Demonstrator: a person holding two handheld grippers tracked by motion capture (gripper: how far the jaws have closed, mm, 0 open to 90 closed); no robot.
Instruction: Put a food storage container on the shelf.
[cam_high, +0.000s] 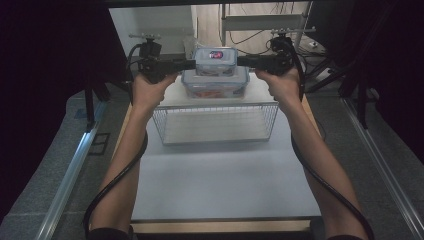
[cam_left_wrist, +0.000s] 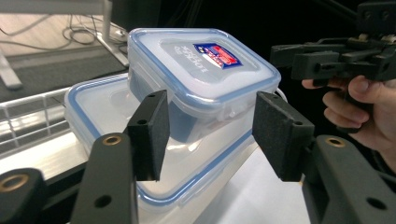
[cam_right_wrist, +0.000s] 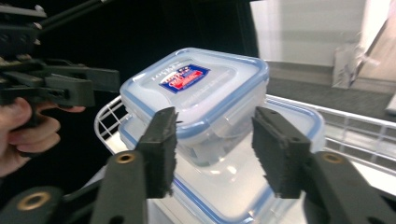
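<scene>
A small clear lidded container (cam_high: 215, 61) with a blue seal and a red-and-blue label sits on top of a larger clear container (cam_high: 215, 86). Both rest on the white top of a wire rack (cam_high: 165, 125). My left gripper (cam_high: 192, 64) is level at the small container's left end and my right gripper (cam_high: 241, 61) at its right end. In the left gripper view the small container (cam_left_wrist: 201, 70) lies just past my left gripper (cam_left_wrist: 210, 135), whose pads (cam_left_wrist: 149, 135) stand apart either side of its end flap. In the right gripper view my right gripper (cam_right_wrist: 212, 149) straddles the near end of the same container (cam_right_wrist: 196, 88) without pressing.
The rack stands at the far end of a white table (cam_high: 220, 185). Metal rails (cam_high: 70, 175) run along both sides of the table, with dark curtains beyond. Cables and a metal frame (cam_high: 260, 22) lie behind the rack. Both forearms reach up from the table's near edge.
</scene>
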